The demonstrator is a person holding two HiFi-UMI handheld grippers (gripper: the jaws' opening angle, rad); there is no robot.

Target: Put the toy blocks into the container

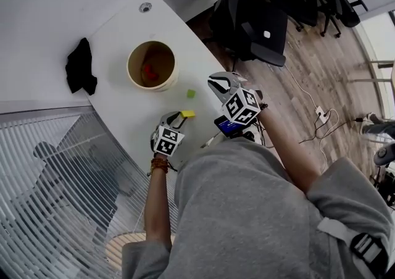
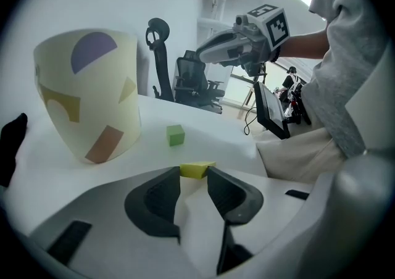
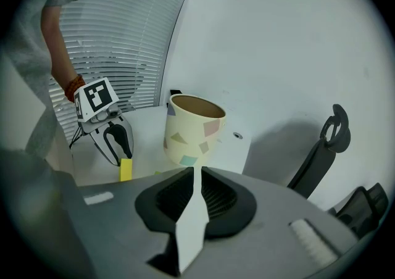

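Cloth [image 1: 80, 65] at table [image 1: 117, 37] left edge. Container [image 1: 152, 65] upright on table, red block [image 1: 149, 73] inside. Left gripper [image 1: 177, 117] nearer person, fingers [image 2: 162, 194] clamped on yellow block [image 1: 187, 113]. Green block [image 1: 191, 93] loose on table, right of container. Right gripper [image 1: 216, 81] at table's right edge, fingers [image 3: 173, 197] clenched, empty.

The yellow block [image 2: 197, 170] is mostly covered by the tips of the left gripper [image 2: 194, 173], between which it is clamped; only its upper edge is shown. The black cloth [image 2: 11, 148] is cut off by that view's left edge. The inside of the container [image 2: 92, 92] is hidden there by its own wall. In the head view something red [image 1: 150, 73] is seen at its bottom, but its shape and number cannot be told. The office chair [image 3: 330, 139] is largely covered by the body of the right gripper [image 3: 194, 171].
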